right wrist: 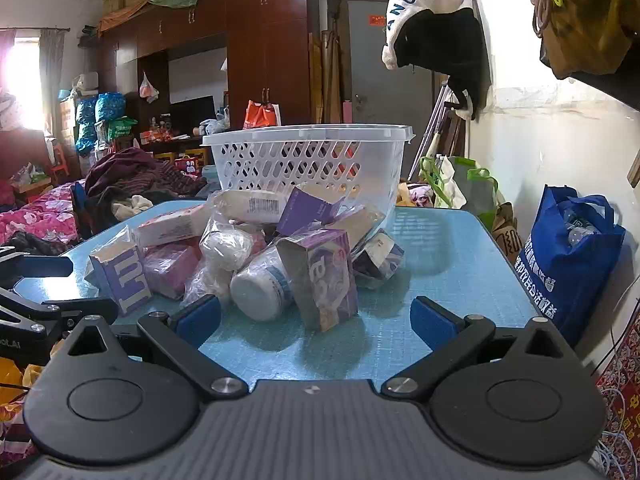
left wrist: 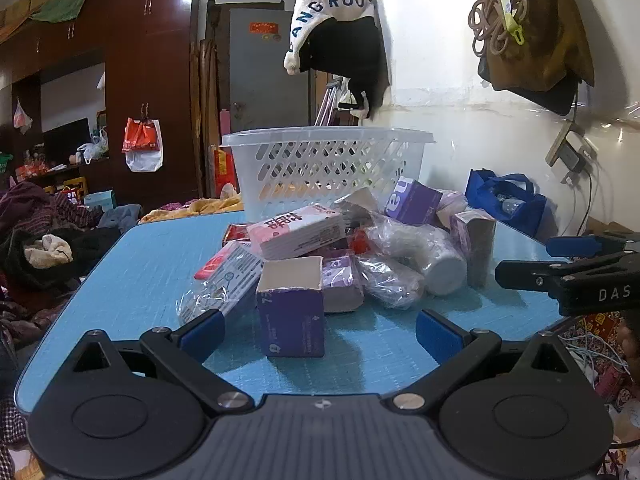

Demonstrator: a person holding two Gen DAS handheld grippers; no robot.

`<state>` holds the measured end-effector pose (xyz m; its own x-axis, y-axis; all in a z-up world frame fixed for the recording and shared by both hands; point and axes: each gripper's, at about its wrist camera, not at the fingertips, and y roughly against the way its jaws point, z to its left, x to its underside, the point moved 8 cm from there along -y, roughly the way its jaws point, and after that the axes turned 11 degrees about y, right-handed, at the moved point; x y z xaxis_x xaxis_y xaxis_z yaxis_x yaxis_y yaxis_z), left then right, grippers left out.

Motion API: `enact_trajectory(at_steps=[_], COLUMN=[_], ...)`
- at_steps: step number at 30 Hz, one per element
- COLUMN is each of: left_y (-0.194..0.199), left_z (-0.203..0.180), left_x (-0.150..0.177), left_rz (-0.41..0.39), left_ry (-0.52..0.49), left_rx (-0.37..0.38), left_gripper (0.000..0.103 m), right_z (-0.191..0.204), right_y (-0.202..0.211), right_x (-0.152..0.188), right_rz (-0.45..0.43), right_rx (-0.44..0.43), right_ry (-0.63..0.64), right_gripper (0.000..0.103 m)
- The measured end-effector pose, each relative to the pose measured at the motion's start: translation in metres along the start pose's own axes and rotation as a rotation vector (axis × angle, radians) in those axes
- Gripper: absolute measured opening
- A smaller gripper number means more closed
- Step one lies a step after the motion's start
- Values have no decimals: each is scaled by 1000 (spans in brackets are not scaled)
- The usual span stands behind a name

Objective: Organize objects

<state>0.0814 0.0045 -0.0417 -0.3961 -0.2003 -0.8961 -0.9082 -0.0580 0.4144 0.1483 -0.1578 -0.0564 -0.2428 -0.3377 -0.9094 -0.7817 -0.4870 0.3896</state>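
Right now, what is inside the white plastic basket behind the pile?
Through the holes of the white basket nothing clearly shows inside; only room clutter appears behind it. Its floor is hidden by the pile of boxes and bags in front, so I cannot tell.

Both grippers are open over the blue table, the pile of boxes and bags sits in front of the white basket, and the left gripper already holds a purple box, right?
Not quite: the left gripper holds nothing. In the left wrist view the purple box stands on the blue table between its open jaws, untouched. The rest holds: right gripper open, pile before the white basket.
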Motion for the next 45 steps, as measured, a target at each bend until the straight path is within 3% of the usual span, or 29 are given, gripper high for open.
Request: enact_trajectory(at_steps=[45], left_y=[-1], left_z=[3], left_x=[2], left_rz=[3], left_ry=[-10], left_rx=[-18], left_gripper=[102], right_z=[-3], right_y=[4], right_x=[-3], right_rz=[-22], right_rx=[-41], right_ry=[-31], right_gripper=[103])
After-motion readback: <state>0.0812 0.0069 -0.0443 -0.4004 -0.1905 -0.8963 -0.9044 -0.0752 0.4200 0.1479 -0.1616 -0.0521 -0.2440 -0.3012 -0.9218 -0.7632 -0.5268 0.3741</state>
